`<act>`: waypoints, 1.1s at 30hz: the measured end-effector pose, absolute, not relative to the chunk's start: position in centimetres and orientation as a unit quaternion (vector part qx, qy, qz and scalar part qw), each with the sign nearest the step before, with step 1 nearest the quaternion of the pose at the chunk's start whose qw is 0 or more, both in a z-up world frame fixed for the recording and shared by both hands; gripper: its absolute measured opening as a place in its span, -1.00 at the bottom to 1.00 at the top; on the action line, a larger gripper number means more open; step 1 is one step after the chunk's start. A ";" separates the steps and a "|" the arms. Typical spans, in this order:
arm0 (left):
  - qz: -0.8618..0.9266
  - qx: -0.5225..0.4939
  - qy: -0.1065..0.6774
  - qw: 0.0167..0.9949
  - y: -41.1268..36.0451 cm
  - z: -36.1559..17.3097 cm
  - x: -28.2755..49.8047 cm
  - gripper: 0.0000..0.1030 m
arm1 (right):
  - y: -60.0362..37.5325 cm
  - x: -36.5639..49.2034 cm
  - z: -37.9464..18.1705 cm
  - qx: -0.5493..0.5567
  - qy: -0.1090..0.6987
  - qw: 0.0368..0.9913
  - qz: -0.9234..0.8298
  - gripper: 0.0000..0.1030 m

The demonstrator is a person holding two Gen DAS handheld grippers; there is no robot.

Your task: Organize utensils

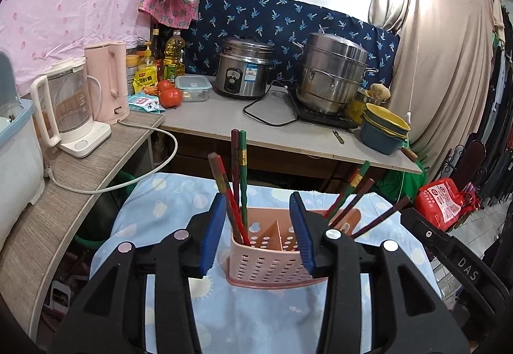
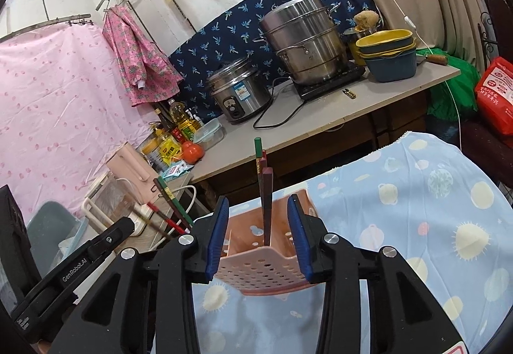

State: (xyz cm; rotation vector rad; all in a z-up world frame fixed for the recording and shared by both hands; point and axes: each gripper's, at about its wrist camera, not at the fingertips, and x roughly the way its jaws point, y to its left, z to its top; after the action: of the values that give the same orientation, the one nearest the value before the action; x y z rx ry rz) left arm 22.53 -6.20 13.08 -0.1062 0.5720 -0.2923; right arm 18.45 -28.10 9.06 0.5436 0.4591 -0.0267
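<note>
both claws, left claw (image 1: pixel 256 232) & right claw (image 2: pixel 258 237), are hanging spread & empty over the pink holder (image 1: pixel 272 254) on the cloth-covered surface (image 1: pixel 256 315). chopsticks (image 1: pixel 239 181) are standing inside at 12 o'clock. sorting is looking nearly done; next prob regroup the leaning sticks (image 1: pixel 356 193) at 2 o'clock.

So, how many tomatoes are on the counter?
2. Both tomatoes lie together on the grey counter, in front of the oil bottles and left of the clear plastic box: one in front, one just behind it. Others may be hidden.
</note>
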 end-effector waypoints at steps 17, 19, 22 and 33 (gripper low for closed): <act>-0.115 0.006 0.290 0.950 -6.7 12.2 15.7 -0.02 | -23.3 11.5 9.9 0.167 0.253 0.953 -0.015 -0.18; -0.113 0.013 0.296 0.948 -6.8 11.8 14.8 -0.02 | -22.9 10.9 9.8 0.153 0.259 0.954 -0.021 -0.18; -0.111 0.018 0.305 0.946 -6.6 11.2 13.9 0.00 | -22.5 10.0 9.4 0.135 0.269 0.953 -0.030 -0.18; -0.106 0.030 0.336 0.935 -6.3 8.4 11.8 0.08 | -21.6 8.2 7.5 0.096 0.303 0.947 -0.049 -0.11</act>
State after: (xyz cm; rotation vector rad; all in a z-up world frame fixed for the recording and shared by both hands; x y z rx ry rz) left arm 11.76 -6.28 8.44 0.0607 0.6868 -0.2160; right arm 8.21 -21.60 7.54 0.1952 0.6177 -0.1007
